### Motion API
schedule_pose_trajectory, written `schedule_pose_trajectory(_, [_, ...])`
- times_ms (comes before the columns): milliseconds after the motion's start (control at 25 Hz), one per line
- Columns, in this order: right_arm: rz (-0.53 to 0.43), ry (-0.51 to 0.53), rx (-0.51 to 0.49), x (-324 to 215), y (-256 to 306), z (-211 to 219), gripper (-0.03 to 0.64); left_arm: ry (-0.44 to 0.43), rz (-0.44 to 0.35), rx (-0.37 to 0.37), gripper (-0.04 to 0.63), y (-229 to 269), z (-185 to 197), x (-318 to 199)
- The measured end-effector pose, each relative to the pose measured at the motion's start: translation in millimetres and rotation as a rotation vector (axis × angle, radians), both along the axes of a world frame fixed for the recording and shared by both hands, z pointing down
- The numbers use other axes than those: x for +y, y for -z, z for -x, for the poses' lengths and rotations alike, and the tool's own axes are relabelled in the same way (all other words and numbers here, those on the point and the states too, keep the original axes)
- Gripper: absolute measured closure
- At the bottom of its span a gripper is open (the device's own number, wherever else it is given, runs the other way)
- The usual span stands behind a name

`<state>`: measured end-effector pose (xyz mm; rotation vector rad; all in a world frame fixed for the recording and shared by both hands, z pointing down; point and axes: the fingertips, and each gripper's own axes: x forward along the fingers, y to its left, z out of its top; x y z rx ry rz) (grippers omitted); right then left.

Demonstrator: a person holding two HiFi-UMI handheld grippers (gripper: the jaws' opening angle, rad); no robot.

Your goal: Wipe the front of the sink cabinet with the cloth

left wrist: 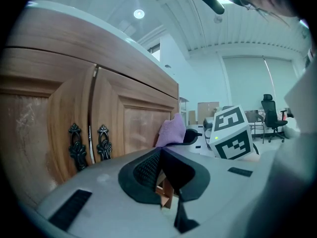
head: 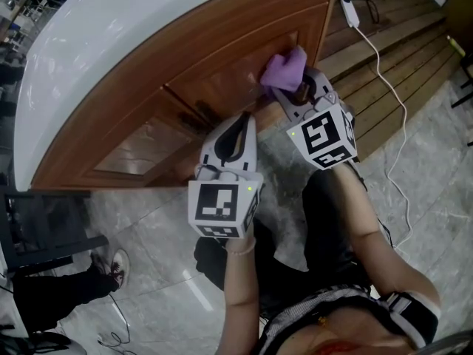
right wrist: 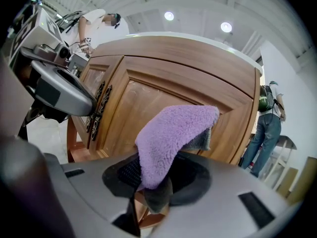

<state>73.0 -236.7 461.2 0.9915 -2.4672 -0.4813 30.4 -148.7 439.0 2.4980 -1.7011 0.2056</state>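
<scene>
While the right tongs point(right wrist: 151, 185) are clamping the lower end of a purple fleecy cloth point(right wrist: 173, 130), its free end is leaning toward the right-hand door panel point(right wrist: 148, 98) of the brown wooden sink cabinet point(head: 185, 76). In the head view the cloth is lying against that panel, near the cabinet's right edge, though real contact is not certain. The left tongs point(left wrist: 166, 180) are hovering with their jaws together and nothing between them, near the dark ornate metal handles point(left wrist: 89, 145) where the two doors are meeting.

The step in hand is judged to be the wiping of the right door. To do it well, the person is probably needing to press the cloth flat on the wood, so that a broad face is rubbing and not only the tip, and to be moving in overlapping passes, going also into the grooves of the frame. The hard tips should be keeping off the varnish.

The cloth is looking soft and thick, bunched into a fold, with a grey layer showing under the purple one.
</scene>
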Motion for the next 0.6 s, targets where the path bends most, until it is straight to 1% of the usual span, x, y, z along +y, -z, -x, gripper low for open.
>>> schedule_pose_trajectory(400, [0.006,-0.091,0.010,-24.3,-4.9,-35.3,0.448,-0.012,0.003,-0.001,0.595,-1.4,-2.4,-0.1])
schedule_pose_trajectory(600, [-0.005,-0.083,0.019,-28.6,-6.3,-44.7,0.448,-0.015,0.007,-0.003,0.595,-2.5,-4.6,-0.1])
